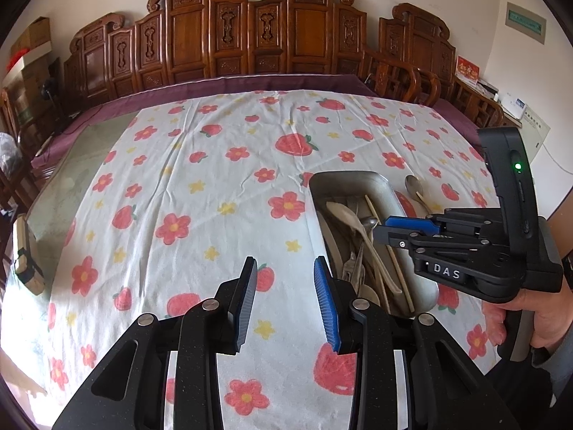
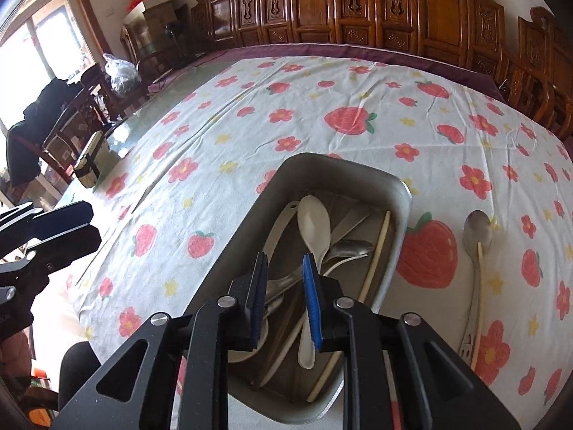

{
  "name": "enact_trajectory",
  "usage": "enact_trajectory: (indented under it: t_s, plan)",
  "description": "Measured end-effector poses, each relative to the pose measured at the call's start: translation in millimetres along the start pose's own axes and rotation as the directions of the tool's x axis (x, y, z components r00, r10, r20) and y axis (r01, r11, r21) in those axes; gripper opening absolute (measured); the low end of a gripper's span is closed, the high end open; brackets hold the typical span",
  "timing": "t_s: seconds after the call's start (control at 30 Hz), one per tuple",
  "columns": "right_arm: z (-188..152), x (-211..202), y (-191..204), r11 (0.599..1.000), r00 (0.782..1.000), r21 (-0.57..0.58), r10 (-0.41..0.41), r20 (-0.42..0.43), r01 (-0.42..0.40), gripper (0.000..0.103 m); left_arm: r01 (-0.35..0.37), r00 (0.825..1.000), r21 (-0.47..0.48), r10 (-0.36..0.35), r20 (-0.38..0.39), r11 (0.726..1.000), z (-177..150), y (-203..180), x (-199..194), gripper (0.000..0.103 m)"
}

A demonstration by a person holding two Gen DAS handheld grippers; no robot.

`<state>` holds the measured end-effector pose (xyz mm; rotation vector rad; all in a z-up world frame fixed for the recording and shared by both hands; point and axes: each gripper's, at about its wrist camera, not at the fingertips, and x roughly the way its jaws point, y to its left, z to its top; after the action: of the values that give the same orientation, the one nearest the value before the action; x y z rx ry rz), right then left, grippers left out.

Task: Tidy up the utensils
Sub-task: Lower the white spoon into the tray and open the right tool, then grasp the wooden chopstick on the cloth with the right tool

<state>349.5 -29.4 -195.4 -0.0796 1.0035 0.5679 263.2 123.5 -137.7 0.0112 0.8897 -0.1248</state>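
A metal tray [image 2: 401,193] holds a white spoon [image 2: 314,224], metal spoons and a chopstick [image 2: 376,258]. It also shows in the left wrist view [image 1: 343,179]. A metal spoon [image 2: 476,231] and a chopstick [image 2: 478,297] lie on the cloth to its right. My right gripper [image 2: 285,268] hovers over the tray, jaws partly open and empty; it also shows in the left wrist view [image 1: 381,227]. My left gripper [image 1: 285,279] is open and empty over the cloth, left of the tray.
A strawberry-and-flower tablecloth [image 1: 215,179] covers the table. Carved wooden chairs [image 1: 250,36] line the far side. A small box [image 2: 89,161] sits on the bare glass at the table's left edge.
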Motion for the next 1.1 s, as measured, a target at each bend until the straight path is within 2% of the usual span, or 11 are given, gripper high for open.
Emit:
enact_trajectory:
  t_s: [0.27, 0.37, 0.47, 0.57, 0.7, 0.9, 1.1]
  plan:
    - [-31, -41, -44, 0.999, 0.998, -0.011, -0.043, 0.039, 0.044, 0.022, 0.022, 1.0, 0.019, -0.022, 0.004, 1.0, 4, -21, 3, 0.032]
    - [-42, -54, -68, 0.997, 0.996, -0.01, -0.076, 0.042, 0.076, 0.022, 0.031, 0.999, 0.03, -0.031, 0.018, 0.999, 7, -34, 5, 0.048]
    - [-50, -64, -97, 0.994, 0.993, 0.026, -0.108, 0.045, 0.107, 0.022, 0.047, 0.999, 0.042, -0.048, 0.015, 0.998, 11, -49, 10, 0.049]
    - [-57, -68, -121, 0.989, 0.99, 0.052, -0.137, 0.042, 0.135, 0.022, 0.059, 0.998, 0.048, -0.06, 0.022, 0.997, 14, -63, 12, 0.067]
    - [-67, -63, -149, 0.984, 0.986, 0.075, -0.164, 0.018, 0.162, 0.022, 0.083, 0.996, 0.053, -0.085, 0.034, 0.995, 15, -82, 17, 0.087]
    - [-80, -41, -172, 0.979, 0.986, 0.11, -0.166, -0.033, 0.169, 0.022, 0.102, 0.994, 0.058, -0.104, 0.034, 0.993, 12, -104, 25, 0.089]
    - [-86, -21, -164, 0.983, 0.986, 0.086, -0.156, -0.067, 0.161, 0.022, 0.115, 0.993, 0.071, -0.117, 0.022, 0.991, 9, -119, 29, 0.089]
